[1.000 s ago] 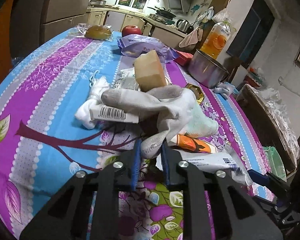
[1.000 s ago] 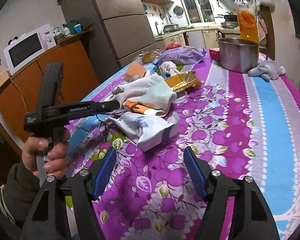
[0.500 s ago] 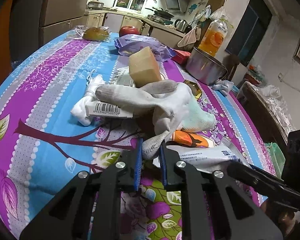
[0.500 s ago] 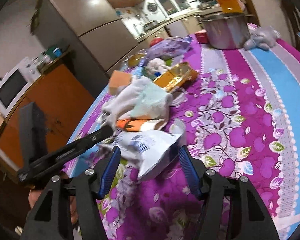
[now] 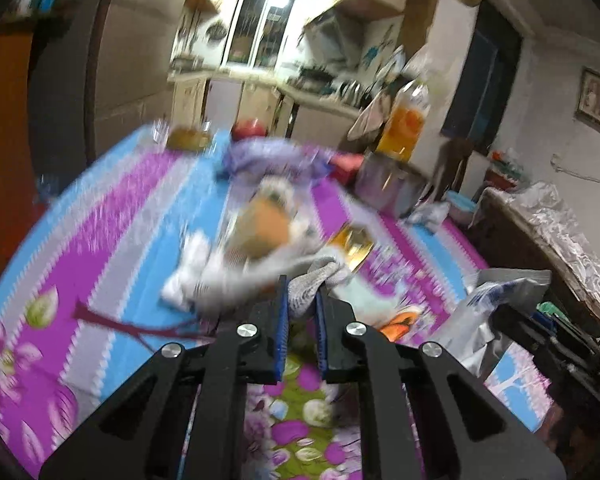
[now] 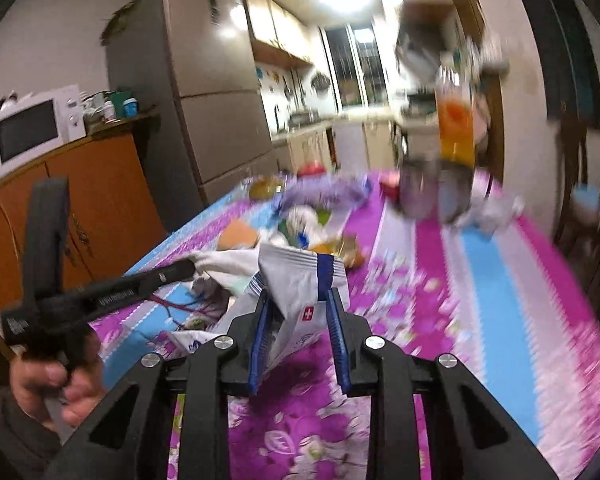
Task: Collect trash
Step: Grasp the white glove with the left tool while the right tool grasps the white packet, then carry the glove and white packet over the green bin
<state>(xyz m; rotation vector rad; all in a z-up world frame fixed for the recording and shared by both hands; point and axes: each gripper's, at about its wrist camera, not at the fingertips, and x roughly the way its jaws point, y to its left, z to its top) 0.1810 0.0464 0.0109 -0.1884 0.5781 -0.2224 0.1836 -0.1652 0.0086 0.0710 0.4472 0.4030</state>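
Over the bench: two hand-held grippers work at a heap of litter on the flowered cloth [image 5: 112, 216].
Left gripper [image 5: 301, 298]: jaws clamped together on the cuff of a grey knit glove [image 5: 312, 280], which trails from the heap.
Right gripper [image 6: 298, 306]: jaws closing on a white-and-blue foil packet [image 6: 300, 280]; the packet stands up between them, its lower end crumpled towards the bench.
Heap: blurred; an orange packet [image 5: 400, 320], a tan block [image 5: 262, 228] and white rags just beside the glove.
Far end: steel pot [image 5: 388, 184], juice bottle [image 5: 406, 124], purple bag [image 5: 272, 158], apple [image 5: 249, 130].
Person: a hand [image 6: 54, 380] grips the left tool's handle.
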